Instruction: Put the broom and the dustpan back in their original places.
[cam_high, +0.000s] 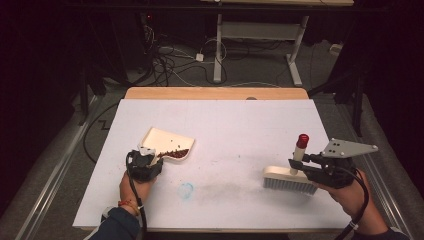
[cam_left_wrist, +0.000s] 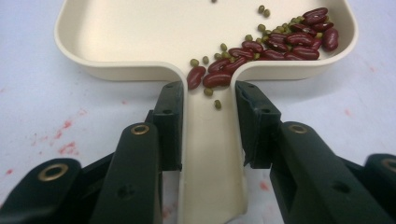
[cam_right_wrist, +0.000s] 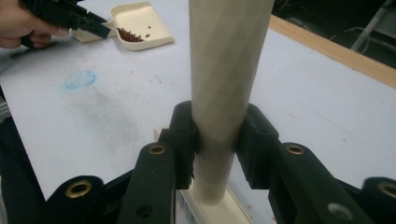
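**Dustpan of beans in one claw, brush in the other**

We look down on a white table (cam_high: 220, 125) with a person's two hands coming in from the near edge. Our left claw (cam_high: 156, 159) is pinching the flat handle of a cream plastic dustpan (cam_high: 165, 140), which rests on the left half of the table. In the left gripper view both jaws press against the sides of that handle just behind the pan's back wall. A small heap of red kidney beans (cam_left_wrist: 285, 44), mixed with little green mung beans (cam_left_wrist: 224, 47), lies gathered in one rear corner of the pan, and a few have spilled into the neck of the handle.

Our right claw (cam_high: 296, 162) is clamped on the upright round handle of a cream hand brush (cam_high: 290, 179) with a red cap (cam_high: 302, 140). The brush stands on the right half of the table, well apart from the dustpan, bristles down. In the right gripper view the jaws squeeze the handle low down, near the brush head.

A faint blue smudge (cam_high: 186, 190) marks the table between the two tools.

We judge both tools to be light, stiff plastic with smooth, somewhat slippery surfaces. The dustpan is best held by its handle and kept level or tipped back, since the beans are loose and roll easily. The brush handle takes a firm grip low down; its bristles are soft and will bend under pressure.
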